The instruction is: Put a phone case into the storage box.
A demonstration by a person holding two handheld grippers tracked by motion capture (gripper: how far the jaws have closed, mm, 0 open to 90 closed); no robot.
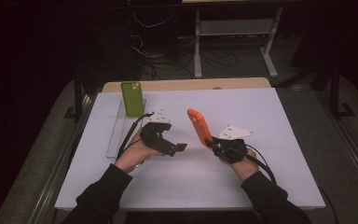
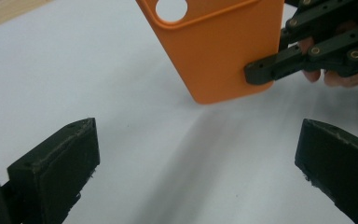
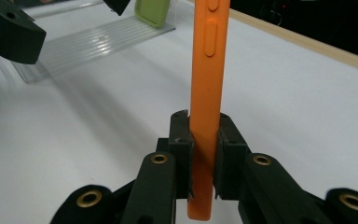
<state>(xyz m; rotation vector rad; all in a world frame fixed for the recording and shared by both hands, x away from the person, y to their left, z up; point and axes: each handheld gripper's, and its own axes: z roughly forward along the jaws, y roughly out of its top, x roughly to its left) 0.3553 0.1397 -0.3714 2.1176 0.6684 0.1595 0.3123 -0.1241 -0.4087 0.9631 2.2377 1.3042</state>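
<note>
The orange phone case (image 1: 199,127) is a soft-looking, matte shell with rounded corners, bright and even in colour. In the left gripper view its broad back (image 2: 216,51) faces the camera, with a raised lip running round a camera opening and a round hole cut through near the top corner; the white table shows through that hole. Seen edge-on in the right gripper view, the case (image 3: 207,93) is thin and stands nearly upright, with two moulded button bumps, one short and one long, along its narrow side. The right gripper (image 1: 213,143) is clamped on it near its lower end, one black pad pressed to each flat face, and it holds the case clear above the white table (image 1: 261,177), tilted a little toward the table's middle in the high view. The left gripper (image 1: 179,148) is near the case and faces it, its jaws spread wide with nothing between them. Farther back on the left side of the table a green phone case (image 1: 132,98) stands upright in a clear ribbed rack (image 1: 116,135), well apart from the orange one.
</note>
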